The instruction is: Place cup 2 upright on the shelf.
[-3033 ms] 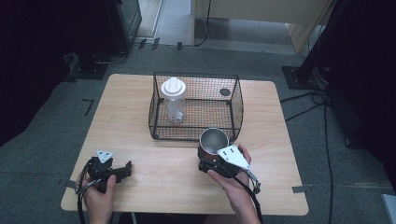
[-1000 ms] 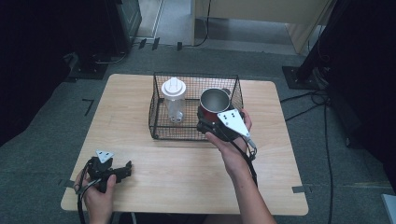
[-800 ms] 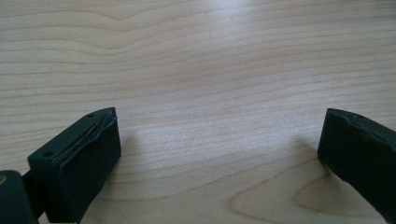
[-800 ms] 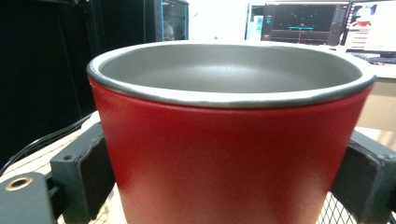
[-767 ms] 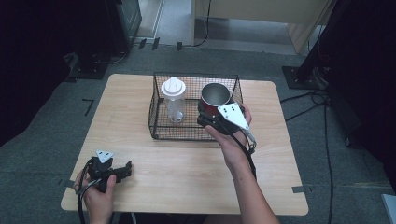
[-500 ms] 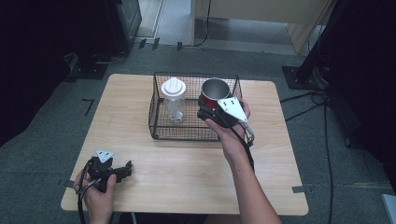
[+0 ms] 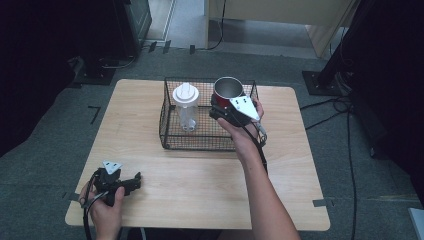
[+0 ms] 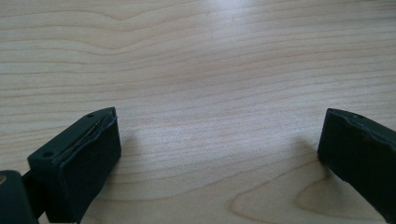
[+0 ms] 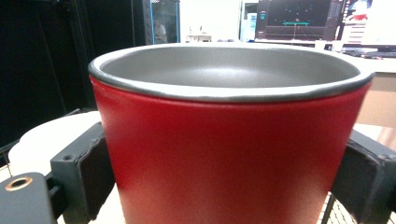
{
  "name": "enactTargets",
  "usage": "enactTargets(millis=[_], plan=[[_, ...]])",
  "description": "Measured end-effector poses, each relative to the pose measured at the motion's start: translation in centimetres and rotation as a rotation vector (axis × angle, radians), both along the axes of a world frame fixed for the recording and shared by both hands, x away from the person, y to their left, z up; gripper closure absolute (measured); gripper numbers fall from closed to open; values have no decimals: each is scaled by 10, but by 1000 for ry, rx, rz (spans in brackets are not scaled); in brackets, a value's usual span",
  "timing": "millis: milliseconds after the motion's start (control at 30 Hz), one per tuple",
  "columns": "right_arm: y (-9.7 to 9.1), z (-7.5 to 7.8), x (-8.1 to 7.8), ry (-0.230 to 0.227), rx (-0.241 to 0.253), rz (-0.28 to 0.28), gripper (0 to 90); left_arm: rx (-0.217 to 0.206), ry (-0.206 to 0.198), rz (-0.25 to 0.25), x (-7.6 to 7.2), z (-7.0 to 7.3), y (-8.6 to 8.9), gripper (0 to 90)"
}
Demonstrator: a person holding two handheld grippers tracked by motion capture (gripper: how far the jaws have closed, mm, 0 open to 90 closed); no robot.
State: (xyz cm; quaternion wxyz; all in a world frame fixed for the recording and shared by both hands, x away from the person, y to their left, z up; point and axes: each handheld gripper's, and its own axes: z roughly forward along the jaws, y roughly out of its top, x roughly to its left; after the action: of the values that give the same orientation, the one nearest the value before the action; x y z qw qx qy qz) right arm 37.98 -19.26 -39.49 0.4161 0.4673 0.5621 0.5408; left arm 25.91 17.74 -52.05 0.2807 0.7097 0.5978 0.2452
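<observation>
While the cup hangs over the basket, these relations matter:
cup: red outside, steel inside, upright with its mouth up [image 7: 228, 89]; carried above the right half of the basket, not resting on anything that I can see
right tool: clamped on the cup [image 7: 220, 111], one jaw on each side of the red wall, gripping from the person's side so the cup stands on the far side of the hand
close view of grip: in the right gripper view the cup [image 9: 229, 140] sits squarely between the two black jaws, rim level, no tilt to speak of
basket: black wire, open at the top [image 7: 170, 135], standing at the middle of the tabletop [image 7: 300, 165]
bottle: clear with a white lid [image 7: 185, 105], upright in the left half of the basket, just beside the cup's path but not touching it
free space: the right half of the basket, directly under the cup, looks bare
deciding relation: cup axis vertical, target straight below, so I judge the coming move to be a plain descent, keeping to the right of the bottle and inside the far and right wires
left tool: jaws spread wide and holding nothing [image 7: 131, 183], lying low at the near left corner, well apart from the basket; its own view shows bare wood between the jaws [image 8: 215, 154]
nearer hand: the right, by far
</observation>
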Motion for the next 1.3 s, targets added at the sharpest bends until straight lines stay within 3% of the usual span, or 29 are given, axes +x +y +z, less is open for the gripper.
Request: enactTargets(millis=[333, 500, 733, 1200, 1300], plan=[[4, -13, 23, 42, -28, -5, 78, 1, 0, -1, 0, 0, 0, 0], [3, -21, 34, 71, -13, -37, 78, 1, 0, -1, 0, 0, 0, 0], [4, -31, 48, 115, -33, -51, 77, 2, 1, -1, 0, 0, 0, 0], [11, -51, 59, 173, -70, -52, 77, 2, 2, -2, 0, 0, 0, 0], [11, -55, 60, 209, -70, -53, 76, 2, 1, -1, 0, 0, 0, 0]])
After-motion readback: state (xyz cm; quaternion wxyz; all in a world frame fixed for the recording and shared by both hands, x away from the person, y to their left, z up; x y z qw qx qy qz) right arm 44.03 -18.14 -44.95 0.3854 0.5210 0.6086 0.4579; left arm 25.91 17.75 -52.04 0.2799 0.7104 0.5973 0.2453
